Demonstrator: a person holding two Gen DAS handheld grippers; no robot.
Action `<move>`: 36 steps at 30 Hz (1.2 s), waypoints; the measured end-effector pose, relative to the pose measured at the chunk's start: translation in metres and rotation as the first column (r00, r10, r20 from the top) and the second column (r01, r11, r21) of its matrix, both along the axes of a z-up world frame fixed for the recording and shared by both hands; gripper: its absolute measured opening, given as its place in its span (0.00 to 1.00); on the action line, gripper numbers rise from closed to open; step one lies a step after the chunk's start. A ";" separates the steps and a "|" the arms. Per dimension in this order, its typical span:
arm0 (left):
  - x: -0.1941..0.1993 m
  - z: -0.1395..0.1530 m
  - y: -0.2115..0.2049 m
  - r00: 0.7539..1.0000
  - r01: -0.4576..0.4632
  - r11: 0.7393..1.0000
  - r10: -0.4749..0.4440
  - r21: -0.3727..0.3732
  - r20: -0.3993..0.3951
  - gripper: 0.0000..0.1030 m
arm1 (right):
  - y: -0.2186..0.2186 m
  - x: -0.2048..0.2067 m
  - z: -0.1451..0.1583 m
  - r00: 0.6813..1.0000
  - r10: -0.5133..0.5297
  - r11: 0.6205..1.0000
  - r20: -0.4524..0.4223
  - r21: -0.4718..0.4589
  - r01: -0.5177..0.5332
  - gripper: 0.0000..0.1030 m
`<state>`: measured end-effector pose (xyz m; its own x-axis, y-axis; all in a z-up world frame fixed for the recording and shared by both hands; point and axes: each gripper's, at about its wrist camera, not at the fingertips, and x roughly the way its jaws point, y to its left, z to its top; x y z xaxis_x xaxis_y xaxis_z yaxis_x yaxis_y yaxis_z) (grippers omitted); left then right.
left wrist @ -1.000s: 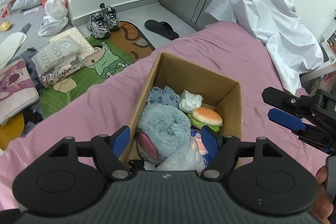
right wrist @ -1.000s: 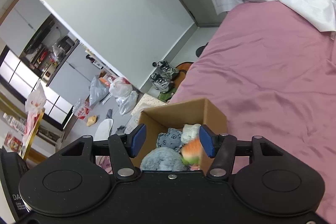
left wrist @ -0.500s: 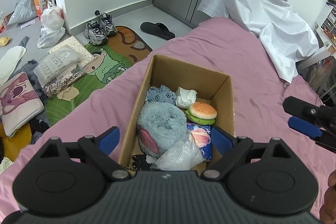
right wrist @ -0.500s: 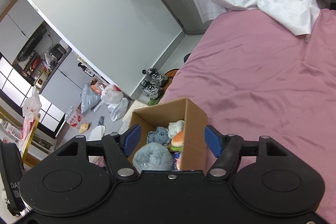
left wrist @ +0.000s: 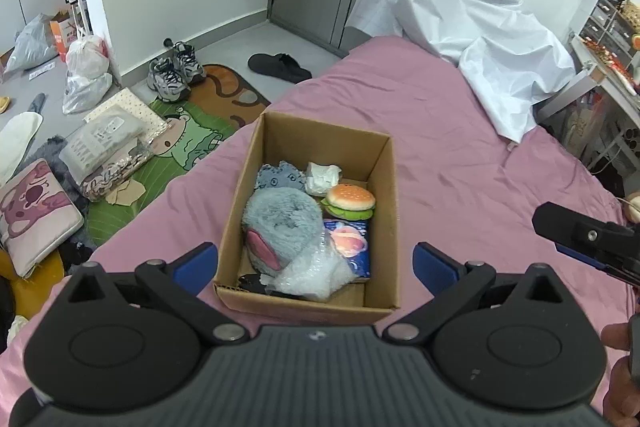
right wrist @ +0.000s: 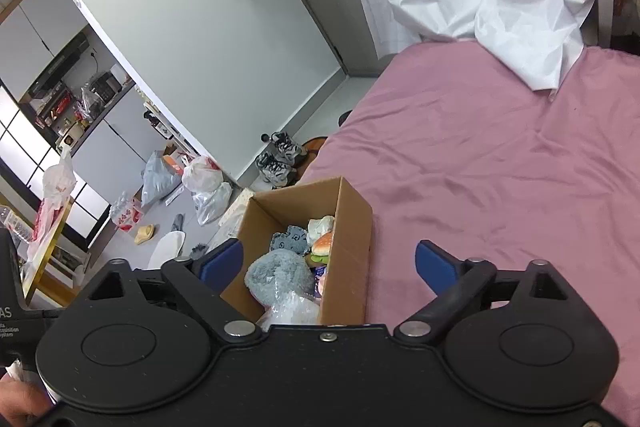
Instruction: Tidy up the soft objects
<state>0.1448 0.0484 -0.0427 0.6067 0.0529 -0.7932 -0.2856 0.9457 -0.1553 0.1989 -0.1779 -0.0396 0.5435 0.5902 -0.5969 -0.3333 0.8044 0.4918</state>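
Left wrist cam: brown cardboard box (left wrist: 387,187) held a fluffy grey plush (left wrist: 280,219) & squishy burger (left wrist: 351,201). Left gripper (left wrist: 314,263) & right gripper (right wrist: 328,263) had just been opening; both gaped wide, holding nothing.

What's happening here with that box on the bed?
A person is tidying soft things with a handheld gripper in each hand. The cardboard box on the pink bed holds a fluffy blue plush, a burger toy and a plastic bag. The left gripper and right gripper have just been opening, with nothing between their jaws.
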 end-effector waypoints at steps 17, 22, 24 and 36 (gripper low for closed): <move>-0.043 0.032 -0.026 0.997 0.056 0.998 -0.058 0.038 0.041 1.00 | -0.049 -0.047 0.026 0.998 -0.028 0.999 0.060 -0.033 0.030 1.00; -0.058 0.036 -0.029 0.997 0.062 0.997 -0.064 0.044 0.048 1.00 | -0.066 -0.066 0.025 0.998 -0.028 1.000 0.059 0.002 0.028 1.00; -0.063 0.037 -0.028 0.997 0.058 0.997 -0.060 0.042 0.054 1.00 | -0.070 -0.072 0.025 0.997 -0.022 1.000 0.075 0.002 0.022 1.00; -0.099 0.041 -0.034 0.995 0.062 0.997 -0.065 0.050 0.076 1.00 | -0.074 -0.105 0.036 0.997 -0.025 0.999 0.079 -0.044 0.029 1.00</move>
